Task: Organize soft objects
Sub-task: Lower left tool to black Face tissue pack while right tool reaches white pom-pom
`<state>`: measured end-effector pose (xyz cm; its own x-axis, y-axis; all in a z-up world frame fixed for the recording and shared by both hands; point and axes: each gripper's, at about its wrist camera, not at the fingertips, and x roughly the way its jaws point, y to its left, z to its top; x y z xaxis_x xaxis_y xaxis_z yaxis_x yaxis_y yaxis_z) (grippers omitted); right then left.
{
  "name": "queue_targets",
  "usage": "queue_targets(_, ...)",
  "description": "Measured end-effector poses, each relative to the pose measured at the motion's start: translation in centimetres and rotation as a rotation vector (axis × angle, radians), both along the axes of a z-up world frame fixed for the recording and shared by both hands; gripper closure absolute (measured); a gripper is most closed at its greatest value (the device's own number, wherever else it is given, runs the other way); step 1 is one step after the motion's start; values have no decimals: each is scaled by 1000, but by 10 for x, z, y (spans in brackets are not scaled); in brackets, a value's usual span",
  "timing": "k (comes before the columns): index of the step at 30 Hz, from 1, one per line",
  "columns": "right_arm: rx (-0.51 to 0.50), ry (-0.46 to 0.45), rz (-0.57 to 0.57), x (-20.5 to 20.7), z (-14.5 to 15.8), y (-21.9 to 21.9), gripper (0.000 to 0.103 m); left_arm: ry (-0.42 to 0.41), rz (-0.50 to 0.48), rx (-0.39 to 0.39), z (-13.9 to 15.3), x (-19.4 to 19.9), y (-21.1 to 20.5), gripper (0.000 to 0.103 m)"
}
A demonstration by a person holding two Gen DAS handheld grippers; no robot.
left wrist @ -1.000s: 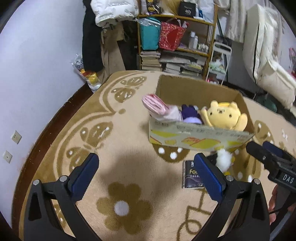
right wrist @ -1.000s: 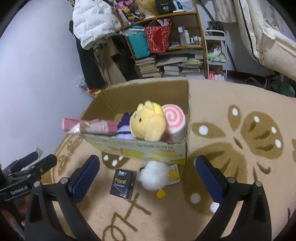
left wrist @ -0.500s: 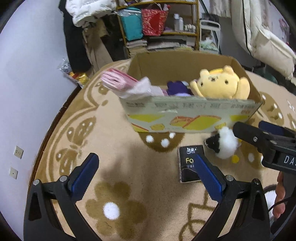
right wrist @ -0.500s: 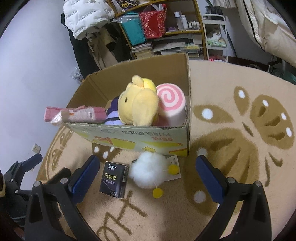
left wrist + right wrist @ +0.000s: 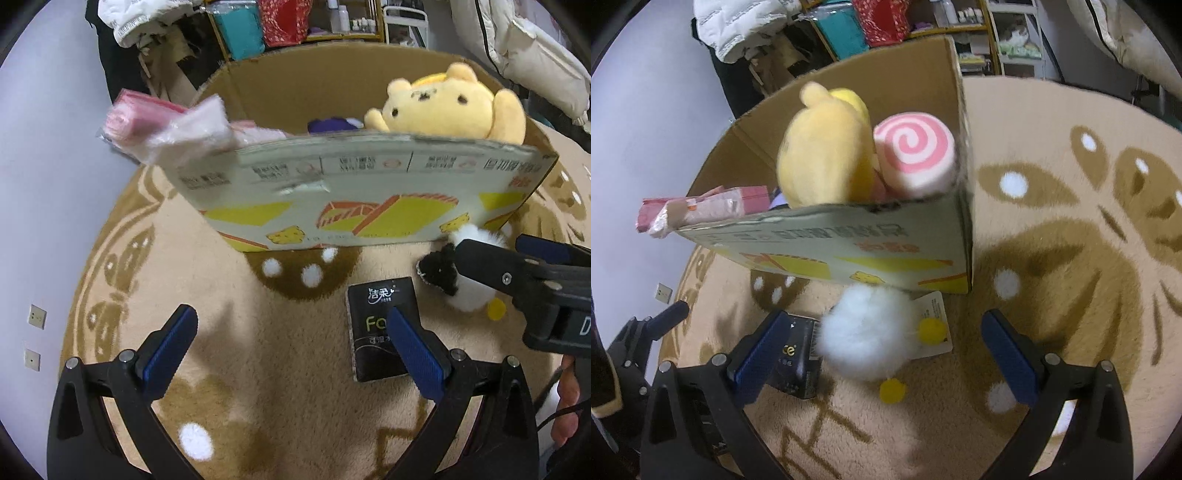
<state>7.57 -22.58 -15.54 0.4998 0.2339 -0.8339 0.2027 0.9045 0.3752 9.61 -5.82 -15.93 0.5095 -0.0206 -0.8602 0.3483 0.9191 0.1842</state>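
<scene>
My right claw (image 5: pixel 882 354) hangs wide apart over the rug (image 5: pixel 1071 229), its blue pads either side of a white fluffy toy (image 5: pixel 866 332) that lies on the floor just in front of the cardboard box (image 5: pixel 849 254); nothing is gripped. My left claw (image 5: pixel 291 354) is spread too, empty, above a black tissue pack (image 5: pixel 376 325) beside that toy. Inside the box sit a yellow plush (image 5: pixel 454 107), a pink swirl roll (image 5: pixel 914 153) and a pink packet (image 5: pixel 147 122) poking over the left edge.
</scene>
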Motion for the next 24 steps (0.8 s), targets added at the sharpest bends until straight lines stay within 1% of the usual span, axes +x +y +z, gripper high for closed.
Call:
queue_targets(2, 8, 7, 9, 3, -4, 1, 0, 20, -5, -6, -7, 2, -2, 2)
queue_targets(6, 17, 15, 19, 8, -10, 3, 0, 13, -33, -3, -15, 3, -7, 2)
queue_targets(9, 20, 23, 26, 12, -15, 5, 0, -4, -35, -40, -16, 4, -10, 2)
queue_targets(15, 23, 21, 26, 14, -18, 4, 0, 13, -44, -64, -24, 10, -13, 2)
queue_targets(19, 12, 25, 19, 14, -19, 5, 0, 46, -38, -90, -29, 15, -11, 2)
queue_targets(21, -8, 29, 29, 14, -18, 8, 1, 64, -52, -88, -34, 16, -11, 2)
queue_targets(23, -16, 32, 37, 14, -18, 10, 3, 62, -67, -57, -39, 14, -13, 2)
queue_targets(24, -17, 33, 38, 13, -18, 10, 7, 58, -71, -42, -41, 14, -15, 2)
